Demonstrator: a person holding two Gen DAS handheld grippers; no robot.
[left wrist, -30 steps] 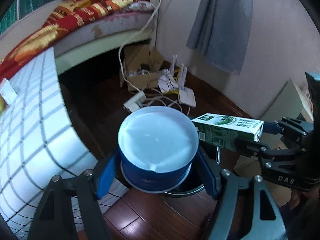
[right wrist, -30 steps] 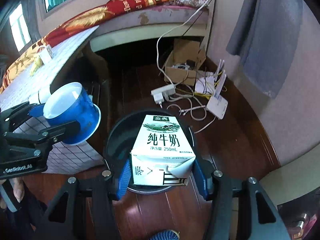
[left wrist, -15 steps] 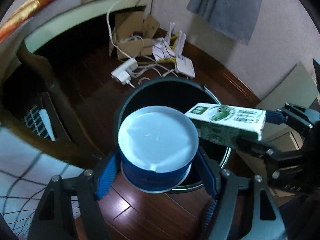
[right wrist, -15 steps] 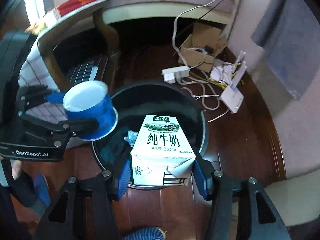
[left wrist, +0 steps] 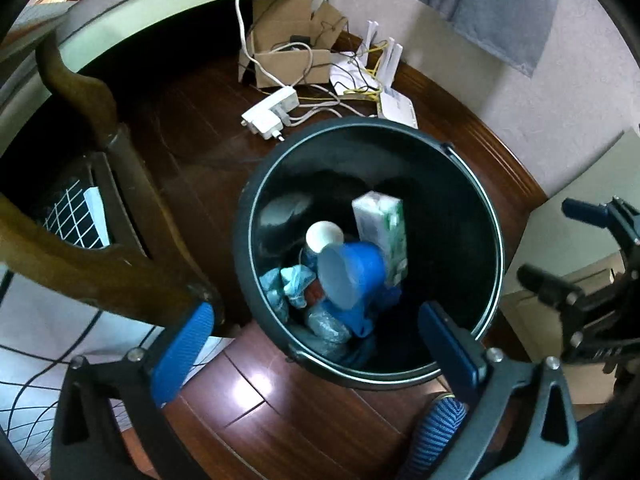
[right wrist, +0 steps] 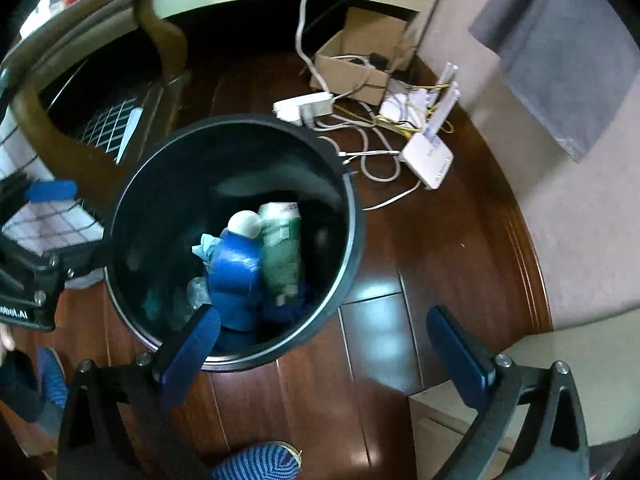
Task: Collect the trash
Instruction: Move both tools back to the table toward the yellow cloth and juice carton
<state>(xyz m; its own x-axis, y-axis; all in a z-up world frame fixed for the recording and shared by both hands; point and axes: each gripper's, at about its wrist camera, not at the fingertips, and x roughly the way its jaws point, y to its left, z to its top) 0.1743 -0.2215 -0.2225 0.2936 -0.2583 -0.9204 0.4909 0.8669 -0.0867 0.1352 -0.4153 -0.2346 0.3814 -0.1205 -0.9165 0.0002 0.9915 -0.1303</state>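
Observation:
A dark round trash bin point(left wrist: 256, 184) point(right wrist: 352, 204) stands on the wooden floor below both grippers. Inside it a blue paper cup point(left wrist: 356, 276) point(right wrist: 236, 272) lies on its side against a green-and-white milk carton point(left wrist: 384, 228) point(right wrist: 282, 248), on top of crumpled trash and another cup point(left wrist: 324, 236). My left gripper point(left wrist: 316, 336) hangs over the bin's near rim, its jaws opening wide with nothing between them. My right gripper point(right wrist: 324, 332) is over the bin's right edge, its jaws also opening and empty. Each gripper shows at the edge of the other's view point(left wrist: 556, 242) point(right wrist: 52, 228).
A carved wooden table leg point(left wrist: 92, 112) and a checked cloth point(left wrist: 40, 320) stand left of the bin. Behind it lie a power strip point(left wrist: 272, 114), a cardboard box point(left wrist: 288, 56), a white router point(right wrist: 428, 156) and cables. A person's blue shoe point(right wrist: 260, 462) is by the bin's near side.
Both grippers sank closer over the bin and opened. The blue cup left the left gripper, the milk carton left the right one, and both now lie in the bin.

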